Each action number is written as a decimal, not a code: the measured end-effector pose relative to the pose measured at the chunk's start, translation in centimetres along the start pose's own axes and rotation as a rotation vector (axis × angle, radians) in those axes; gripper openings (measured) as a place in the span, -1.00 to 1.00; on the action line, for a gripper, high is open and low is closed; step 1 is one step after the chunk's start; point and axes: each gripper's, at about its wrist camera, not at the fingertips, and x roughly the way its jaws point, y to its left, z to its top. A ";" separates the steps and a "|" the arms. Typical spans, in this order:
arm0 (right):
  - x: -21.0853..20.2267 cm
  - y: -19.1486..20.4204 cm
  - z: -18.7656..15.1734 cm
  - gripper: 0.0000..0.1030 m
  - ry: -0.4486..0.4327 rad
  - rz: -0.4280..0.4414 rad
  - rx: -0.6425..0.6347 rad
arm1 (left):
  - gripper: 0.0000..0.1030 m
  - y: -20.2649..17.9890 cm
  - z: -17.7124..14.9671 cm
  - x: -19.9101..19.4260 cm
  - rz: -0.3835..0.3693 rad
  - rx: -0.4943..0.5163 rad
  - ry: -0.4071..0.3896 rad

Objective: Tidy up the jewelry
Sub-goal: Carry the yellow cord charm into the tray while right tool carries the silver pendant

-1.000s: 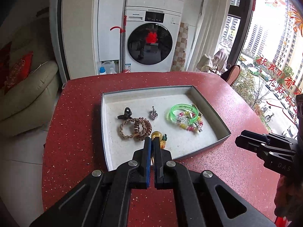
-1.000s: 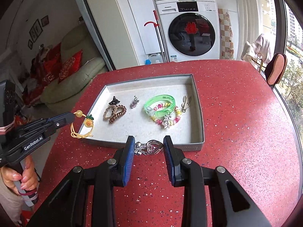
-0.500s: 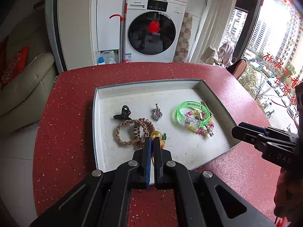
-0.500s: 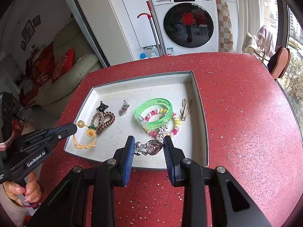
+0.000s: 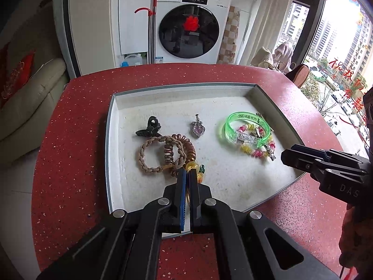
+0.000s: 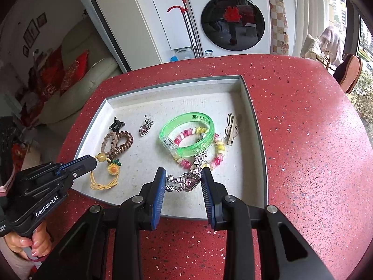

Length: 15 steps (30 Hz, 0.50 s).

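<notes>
A grey tray (image 6: 256, 126) sits on the red table and holds jewelry. My left gripper (image 5: 187, 173) is shut on a yellow hair tie with a sunflower charm (image 6: 109, 171), low over the tray's near left part; the left gripper also shows in the right wrist view (image 6: 94, 162). My right gripper (image 6: 183, 175) is shut on a silver heart pendant (image 6: 186, 182) over the tray's near edge. In the tray lie a green bangle (image 6: 188, 134), a beaded bracelet (image 6: 216, 151), a second heart pendant (image 5: 198, 129), a black claw clip (image 5: 149, 129) and brown hair ties (image 5: 163, 154).
A gold hair clip (image 6: 232, 128) lies by the tray's right wall. The red table (image 6: 314, 140) curves round the tray. A washing machine (image 5: 191, 23) stands behind, a sofa (image 5: 28, 88) at the left, a window at the right.
Both grippers have moved forward from the table's near side to over the tray, each carrying its piece. The hair tie and the pendant now hang low over the tray floor.
</notes>
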 end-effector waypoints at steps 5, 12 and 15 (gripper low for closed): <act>1.3 0.0 0.3 -0.34 0.022 -0.008 0.003 | -0.61 -0.2 -0.1 1.2 0.012 0.009 0.021; 2.9 -0.5 0.6 -0.34 0.034 -0.027 0.015 | -0.61 0.4 0.0 3.2 0.059 -0.011 0.048; 3.0 -0.5 1.1 -0.34 0.022 -0.042 0.011 | -0.61 0.7 0.3 3.9 0.082 -0.024 0.052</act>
